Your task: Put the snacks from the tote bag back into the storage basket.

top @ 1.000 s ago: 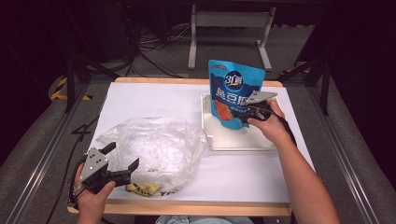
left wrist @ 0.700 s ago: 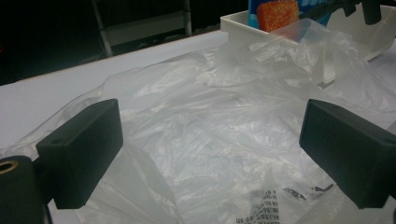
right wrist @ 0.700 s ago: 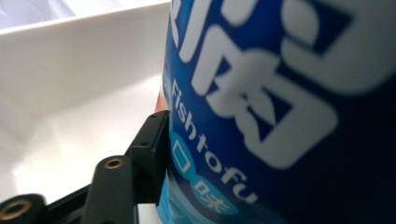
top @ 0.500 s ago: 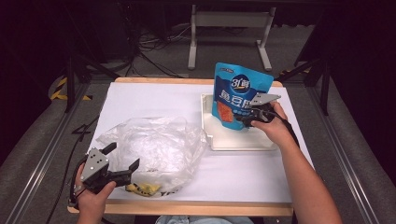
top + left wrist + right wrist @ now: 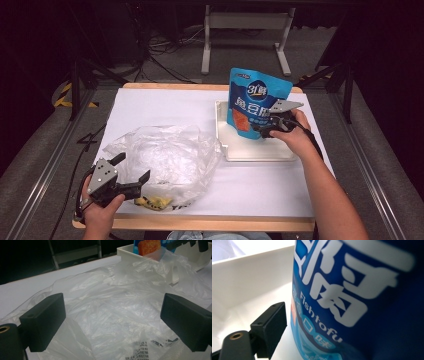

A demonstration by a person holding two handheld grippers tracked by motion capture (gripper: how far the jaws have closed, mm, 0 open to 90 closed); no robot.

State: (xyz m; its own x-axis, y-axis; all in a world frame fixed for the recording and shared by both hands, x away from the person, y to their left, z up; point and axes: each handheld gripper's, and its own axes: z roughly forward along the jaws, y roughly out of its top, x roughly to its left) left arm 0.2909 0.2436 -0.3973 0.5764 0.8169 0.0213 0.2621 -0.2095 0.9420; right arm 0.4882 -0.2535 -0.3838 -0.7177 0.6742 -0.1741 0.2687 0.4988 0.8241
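Pouch: a blue fish-tofu pouch (image 5: 255, 102) stands upright in the white tray (image 5: 250, 152), toward the tray's back.
Tray: sits on the right half of the white table (image 5: 160, 102); the pouch is what stands in it.
Right gripper: the right gripper (image 5: 264, 126) is at the pouch's lower right side; its jaws have just been opening, with the pouch still between them. In the right gripper view one jaw stands just clear of the pouch face; the other is hidden behind the pouch.
Plastic bag: a crumpled clear plastic bag (image 5: 165, 160) lies left of the tray; a printed yellow and black patch shows at its near edge; contents hard to make out.
Left gripper: the left gripper (image 5: 134, 175) has its jaws spread wide, at the bag's near left edge, pinching nothing.
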